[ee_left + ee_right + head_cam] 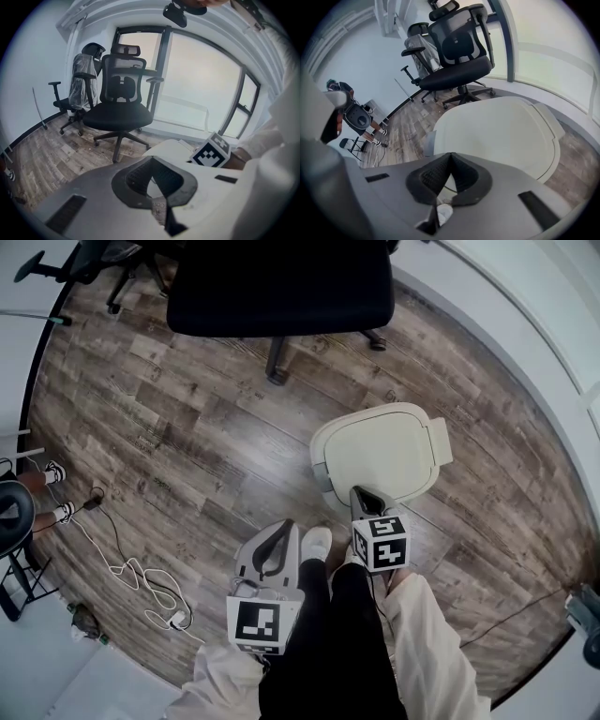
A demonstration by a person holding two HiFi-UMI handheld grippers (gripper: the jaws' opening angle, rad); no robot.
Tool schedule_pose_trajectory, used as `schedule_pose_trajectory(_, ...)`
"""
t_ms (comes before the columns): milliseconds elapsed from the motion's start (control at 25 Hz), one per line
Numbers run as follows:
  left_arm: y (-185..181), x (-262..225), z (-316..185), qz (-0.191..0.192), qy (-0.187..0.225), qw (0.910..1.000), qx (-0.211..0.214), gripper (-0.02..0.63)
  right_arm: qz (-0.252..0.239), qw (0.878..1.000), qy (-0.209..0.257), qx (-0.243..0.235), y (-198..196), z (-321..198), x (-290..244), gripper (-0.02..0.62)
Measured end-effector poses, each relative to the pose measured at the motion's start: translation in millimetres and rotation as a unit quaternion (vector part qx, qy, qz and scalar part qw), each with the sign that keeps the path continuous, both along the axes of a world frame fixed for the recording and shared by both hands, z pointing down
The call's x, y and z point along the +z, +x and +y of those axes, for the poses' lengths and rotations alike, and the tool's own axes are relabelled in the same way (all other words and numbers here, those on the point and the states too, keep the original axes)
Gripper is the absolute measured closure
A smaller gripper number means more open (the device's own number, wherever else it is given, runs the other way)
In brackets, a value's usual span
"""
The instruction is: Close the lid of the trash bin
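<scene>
Trash bin [323, 468] lid [380, 451] lies flat, closed. Right gripper [358, 493] clenched, empty, over its front edge. Left gripper [285, 526] clenched, empty, nearby.

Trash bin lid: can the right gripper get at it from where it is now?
Probably yes. The right gripper, jaws together and empty, hangs just at the near edge of the trash bin lid, with nothing between them. The lid looks already down flat.

1. This is looking like an office: a black swivel chair [281, 282] is standing at top centre.
2. Another chair [83, 84], plastic-wrapped, is sitting upper left, beside tall windows [201, 89].
3. Wood-look flooring [187, 427] is running throughout.
</scene>
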State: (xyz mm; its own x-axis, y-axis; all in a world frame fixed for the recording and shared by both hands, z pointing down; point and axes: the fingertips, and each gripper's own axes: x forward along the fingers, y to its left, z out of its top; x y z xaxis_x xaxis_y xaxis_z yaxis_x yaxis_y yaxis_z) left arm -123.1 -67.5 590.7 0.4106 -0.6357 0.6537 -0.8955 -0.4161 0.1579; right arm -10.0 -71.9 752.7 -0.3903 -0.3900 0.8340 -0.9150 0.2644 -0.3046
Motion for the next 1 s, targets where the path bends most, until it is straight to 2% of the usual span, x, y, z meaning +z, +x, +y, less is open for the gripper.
schedule_pose_trajectory(360, 2, 0, -12, 0.004, 0.0, 1.0, -0.002, 0.598, 0.045, 0.997, -0.026, -0.049, -4, -2, 5, 0.572)
schedule_pose_trajectory(600, 1, -1, -13, 0.002, -0.003, 1.0, 0.004, 0.598, 0.031, 0.999, -0.02, -0.025, -3, -3, 4, 0.571)
schedule_pose_trajectory(760, -9, 3, -9, -0.008, 0.011, 0.9999, 0.001, 0.598, 0.033, 0.999, -0.01, -0.025, -4, -1, 2, 0.571)
schedule_pose_trajectory(920, -5, -7, -9, -0.009, 0.003, 0.9999, 0.006, 0.598, 0.03, 0.999, 0.001, -0.024, -2, 0, -4, 0.571)
schedule_pose_trajectory(1000, -4, -9, -5, -0.011, 0.015, 0.9998, 0.008, 0.598, 0.023, 1.0, 0.009, -0.018, -1, 0, -15, 0.571)
